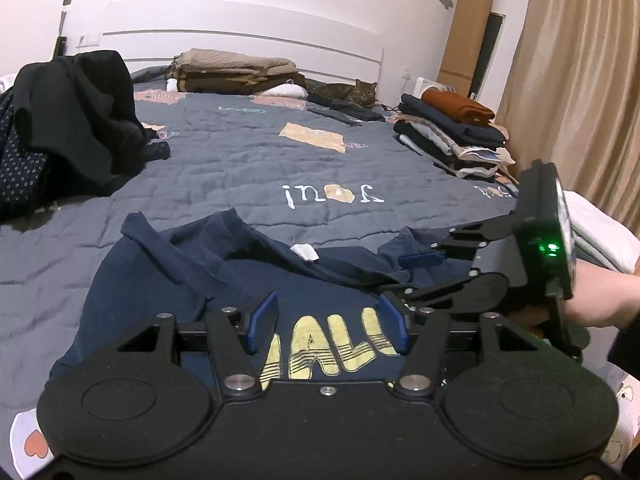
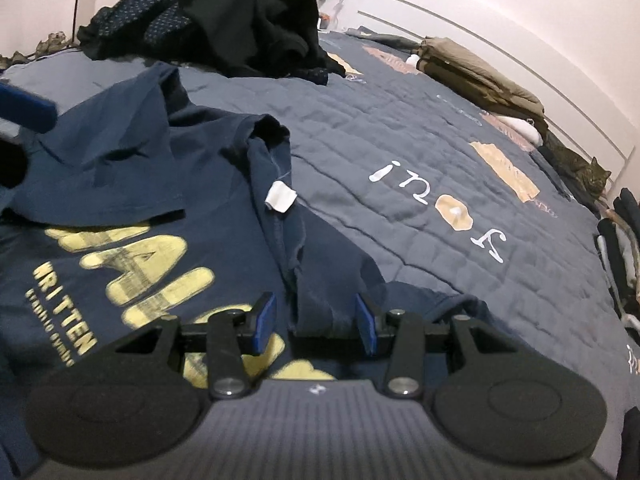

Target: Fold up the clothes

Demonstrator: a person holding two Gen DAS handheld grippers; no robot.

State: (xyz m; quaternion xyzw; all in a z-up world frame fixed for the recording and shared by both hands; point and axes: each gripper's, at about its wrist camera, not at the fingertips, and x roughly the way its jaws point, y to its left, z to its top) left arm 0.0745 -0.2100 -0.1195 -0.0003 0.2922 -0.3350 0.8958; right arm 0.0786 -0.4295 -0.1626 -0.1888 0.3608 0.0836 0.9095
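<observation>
Your two grippers hover over a navy T-shirt (image 1: 168,264) lying print-up and rumpled at the near end of a quilted grey bedspread (image 1: 240,160), its white neck label (image 1: 306,251) at about 12 o'clock of your left gripper (image 1: 328,326). That gripper's blue pads stand apart over the yellow lettering with nothing pressed between them. The right gripper (image 2: 316,328) also stands parted, a raised ridge of navy cloth between its pads but, as far as the frames show, not pinched. From here the likeliest slip is closing on that ridge and catching two layers, so the fold would drag the collar askew; the sleeve (image 2: 120,120) flopped over the chest at 10 o'clock in the right wrist view would, by the look of it, get trapped inside unless flattened first. In the left wrist view the right tool sits close at 3 o'clock, so the two could knock together if both sweep inward. Open quilt runs toward 12 o'clock. A dark heap of unfolded clothes (image 1: 72,120) crowds 10 o'clock, a folded stack (image 1: 452,136) sits at 1 o'clock, and a cat (image 1: 352,94) lies near the headboard (image 1: 240,40).
</observation>
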